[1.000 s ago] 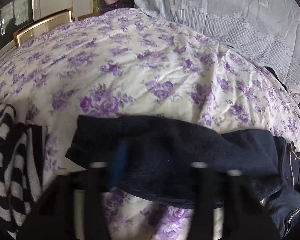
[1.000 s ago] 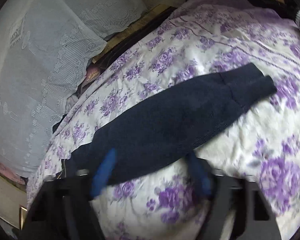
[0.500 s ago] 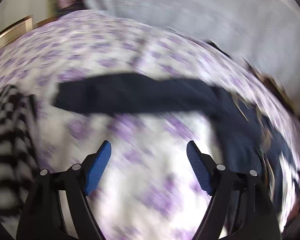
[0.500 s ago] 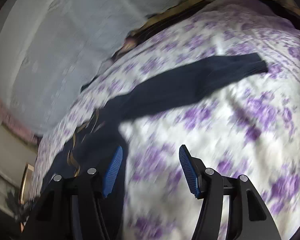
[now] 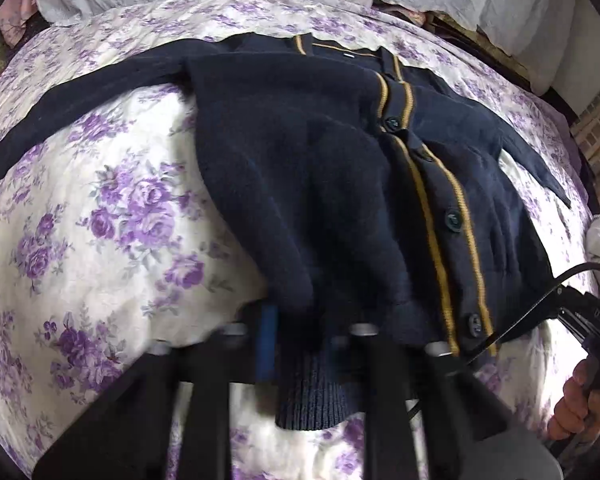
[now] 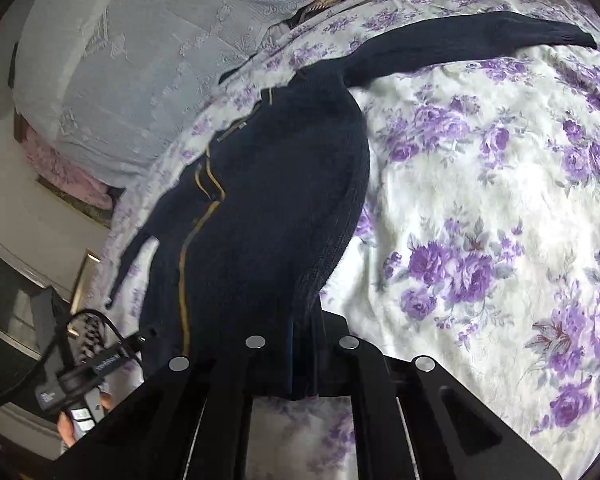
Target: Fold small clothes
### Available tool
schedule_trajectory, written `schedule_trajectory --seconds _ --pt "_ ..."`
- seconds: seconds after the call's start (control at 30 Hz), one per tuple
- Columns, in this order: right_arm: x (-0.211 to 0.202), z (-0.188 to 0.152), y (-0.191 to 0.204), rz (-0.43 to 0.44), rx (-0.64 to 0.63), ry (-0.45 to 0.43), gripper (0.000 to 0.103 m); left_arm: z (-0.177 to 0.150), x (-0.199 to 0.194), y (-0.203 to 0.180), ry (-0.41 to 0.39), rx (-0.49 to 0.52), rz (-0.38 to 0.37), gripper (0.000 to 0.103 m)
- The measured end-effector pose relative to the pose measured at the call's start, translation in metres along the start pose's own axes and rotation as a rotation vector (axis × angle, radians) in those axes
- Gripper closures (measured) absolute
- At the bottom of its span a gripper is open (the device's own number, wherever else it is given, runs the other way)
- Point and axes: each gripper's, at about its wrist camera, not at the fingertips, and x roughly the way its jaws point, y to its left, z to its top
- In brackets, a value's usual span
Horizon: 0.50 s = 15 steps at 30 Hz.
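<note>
A small navy cardigan (image 5: 340, 168) with yellow stripes down its buttoned front lies on a purple-flowered bedspread (image 5: 112, 232). One sleeve stretches out to the left (image 5: 80, 92). My left gripper (image 5: 300, 344) is shut on the cardigan's ribbed bottom hem, which bunches between the jaws. In the right wrist view the cardigan (image 6: 276, 200) runs away from me, its sleeve (image 6: 460, 44) spread at the top right. My right gripper (image 6: 300, 360) is shut on the hem at the other corner.
White lace-covered pillows (image 6: 140, 40) line the far side of the bed. The other hand and its gripper handle show at each view's edge (image 5: 584, 380) (image 6: 84, 392). Bare bedspread (image 6: 500, 240) spreads to the right of the cardigan.
Both grippers let go of the sleeve, swung open across the bed to the cardigan's bottom hem, and have shut on it.
</note>
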Motion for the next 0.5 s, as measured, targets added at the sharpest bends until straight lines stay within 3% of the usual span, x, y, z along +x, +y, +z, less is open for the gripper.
schedule_trajectory --seconds 0.07,0.13,0.2,0.23,0.33,0.4,0.5 --pt "-0.027 0.004 0.009 -0.015 -0.076 -0.051 0.096 0.002 -0.019 -0.007 -0.037 0.029 -0.013 0.093" --pt "-0.038 0.003 0.011 -0.052 -0.144 -0.024 0.096 -0.002 -0.03 -0.012 -0.036 0.081 -0.004 0.092" --pt "-0.023 -0.003 -0.001 -0.13 -0.185 0.079 0.093 -0.011 -0.022 -0.014 0.021 0.125 0.039 0.073" --pt "-0.015 -0.009 -0.012 -0.199 -0.195 0.101 0.088 -0.02 -0.018 -0.013 0.027 0.145 0.111 0.07" --pt "-0.033 -0.023 -0.013 -0.196 -0.221 0.024 0.08 -0.043 -0.029 -0.012 -0.013 0.206 0.168 0.047" --pt "-0.048 -0.03 -0.001 -0.216 -0.264 -0.033 0.057 -0.056 -0.043 -0.012 -0.019 0.24 0.154 0.025" --pt "-0.061 -0.04 0.018 -0.195 -0.325 -0.072 0.052 -0.081 -0.06 -0.018 -0.034 0.322 0.2 0.015"
